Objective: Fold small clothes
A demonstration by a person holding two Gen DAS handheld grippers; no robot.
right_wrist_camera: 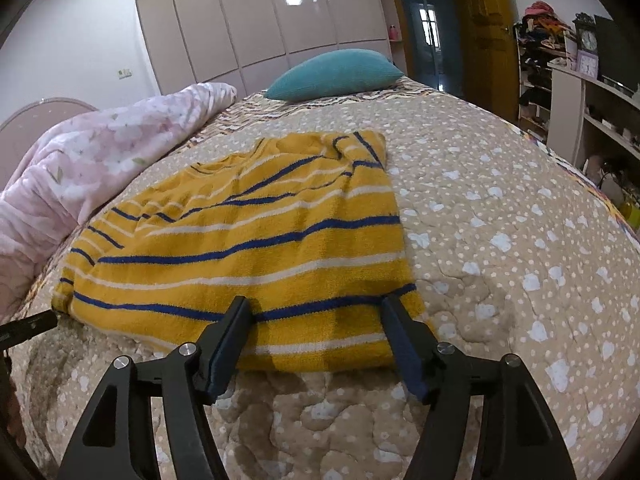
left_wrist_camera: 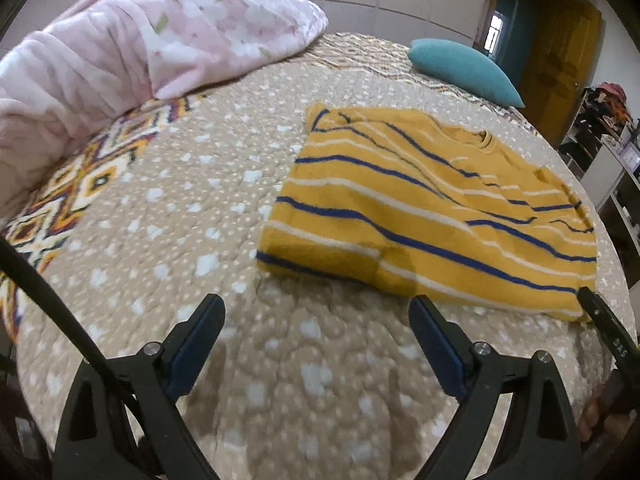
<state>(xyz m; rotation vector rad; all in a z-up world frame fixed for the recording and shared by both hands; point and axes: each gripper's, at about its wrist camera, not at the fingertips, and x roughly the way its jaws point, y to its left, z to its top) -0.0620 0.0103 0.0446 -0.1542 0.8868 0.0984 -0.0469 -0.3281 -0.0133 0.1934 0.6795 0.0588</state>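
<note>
1. lying flat on the bed, the yellow striped shirt is partly folded into a rough rectangle; its blue and white stripes run across it, its neckline points toward the far end of the bed, and one sleeve is turned in over the body
2. the left gripper hovers over bare bedspread just beside the shirt's near hem; its jaws stand wide apart with nothing between them; the blue pads face each other across the gap
3. the right gripper sits at the shirt's near edge; its jaws are spread apart and straddle the hem, with the yellow cloth showing between the fingers; whether the tips touch the fabric i cannot tell
4. in the left wrist view a black fingertip of the other gripper shows at the shirt's near right corner; in the right wrist view a black tip shows at the shirt's near left corner
5. a pink floral blanket is heaped along one side of the bed, well apart from the shirt in the left view and near its far edge in the right view
6. a teal pillow rests at the far end of the bed, beyond the shirt's neckline; pale wardrobe doors stand behind it; shelves with clutter line the room's right side
</note>
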